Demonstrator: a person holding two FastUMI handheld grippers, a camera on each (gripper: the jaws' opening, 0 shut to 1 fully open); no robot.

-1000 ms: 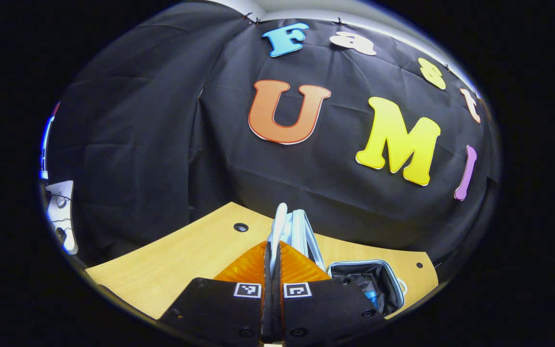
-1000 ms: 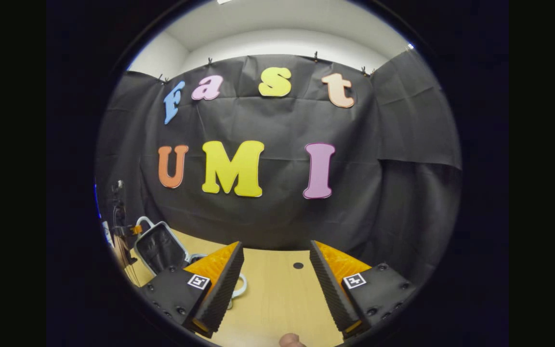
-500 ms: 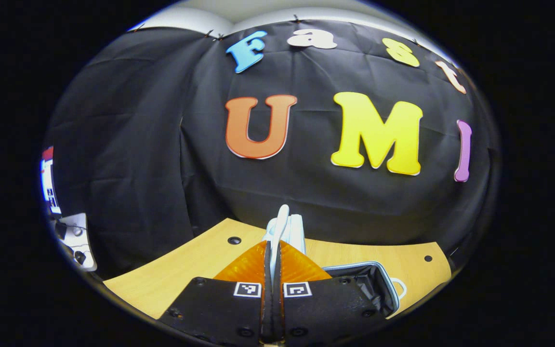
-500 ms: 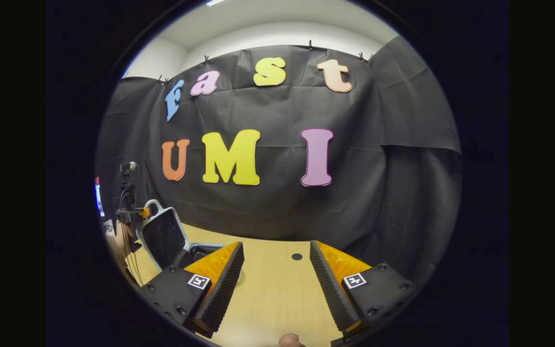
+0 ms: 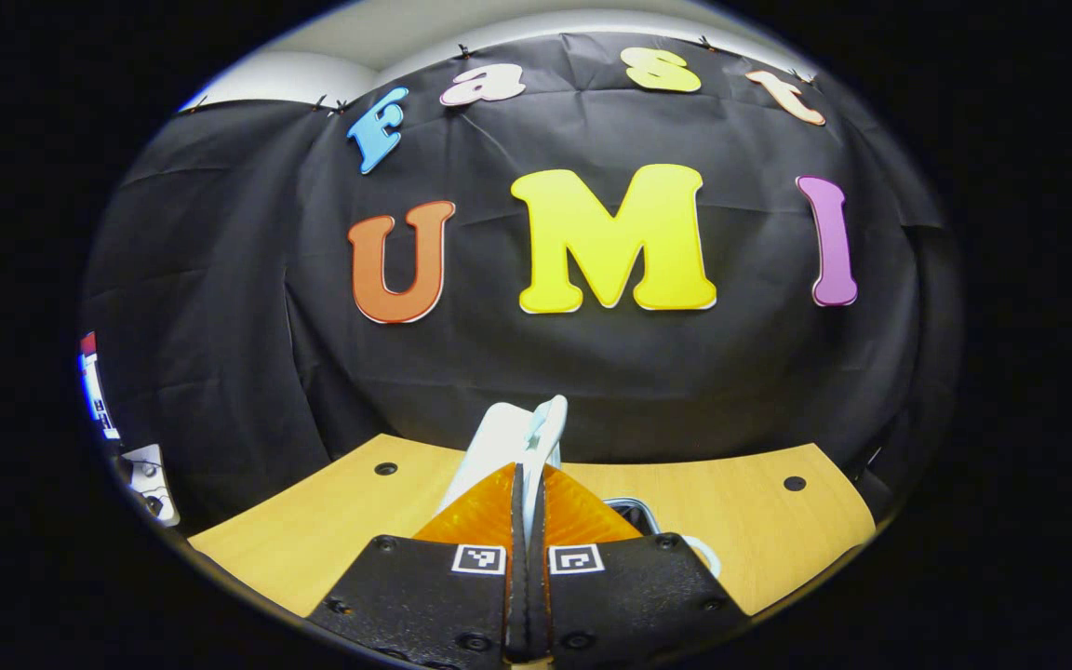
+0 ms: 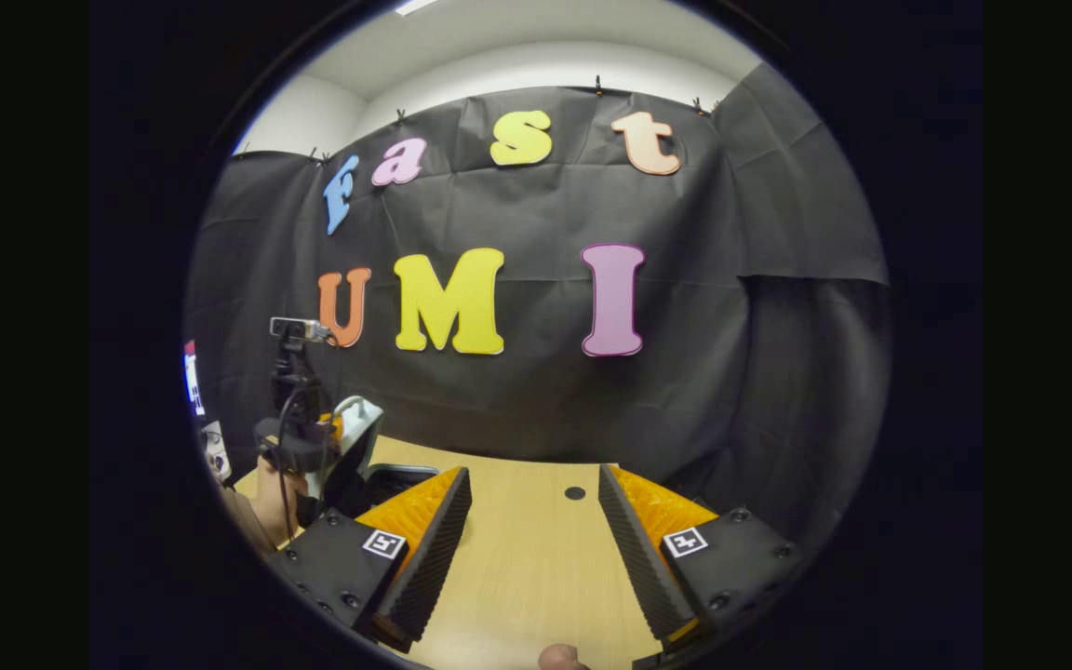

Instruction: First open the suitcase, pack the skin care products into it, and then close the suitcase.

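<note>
I count one pale blue-white hard-shell suitcase lid (image 5: 508,437), raised on edge over the light wooden table (image 5: 331,521). My left gripper (image 5: 529,484) is clamped on the lid's white loop handle (image 5: 547,419) — both fingers pressed to it. The case's dark-lined lower half (image 5: 636,510) lies open just right of the fingers. In the right gripper view the right gripper (image 6: 534,530) has its two ribbed wedge fingers spread wide, nothing between them. Two round holes in the tabletop — one (image 5: 385,468) left, one (image 5: 794,483) right.
</note>
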